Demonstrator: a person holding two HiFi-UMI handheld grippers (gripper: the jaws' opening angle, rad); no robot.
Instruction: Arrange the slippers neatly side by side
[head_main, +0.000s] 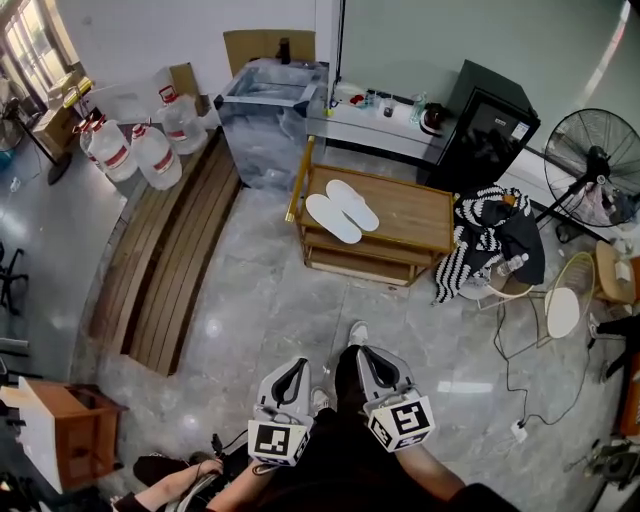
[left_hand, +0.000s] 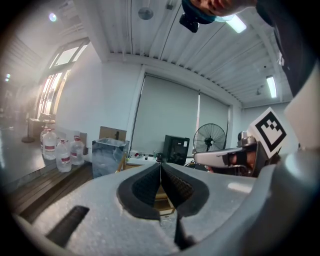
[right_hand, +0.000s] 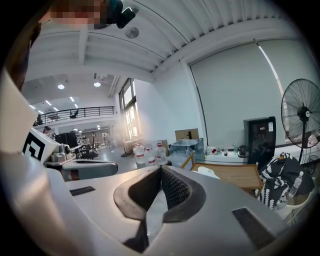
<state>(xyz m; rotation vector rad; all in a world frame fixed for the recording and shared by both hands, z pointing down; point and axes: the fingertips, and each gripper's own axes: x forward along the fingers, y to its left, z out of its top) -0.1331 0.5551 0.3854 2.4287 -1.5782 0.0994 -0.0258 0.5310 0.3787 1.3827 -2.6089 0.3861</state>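
- Slippers (head_main: 333, 219): white pair on top of the low wooden table (head_main: 415, 215), at my 12 o'clock and well apart from me. They lay touching, skewed to the table edge, one staggered ahead of the other.
- Left gripper (head_main: 291, 366): jaws pressed together, nothing between them.
- Right gripper (head_main: 368, 355): the same, pads meeting, empty.
- Both tools sat low at 6 o'clock in the head view, close to my body and pointing toward the table. I judged this an approach carry; nothing was within reach.
- Water jugs (head_main: 156, 157) at 10 o'clock, fan (head_main: 597, 165) at 2 o'clock; neither blocked the way.
- Next, I reckoned: close in, open the jaws, square up the staggered pair.
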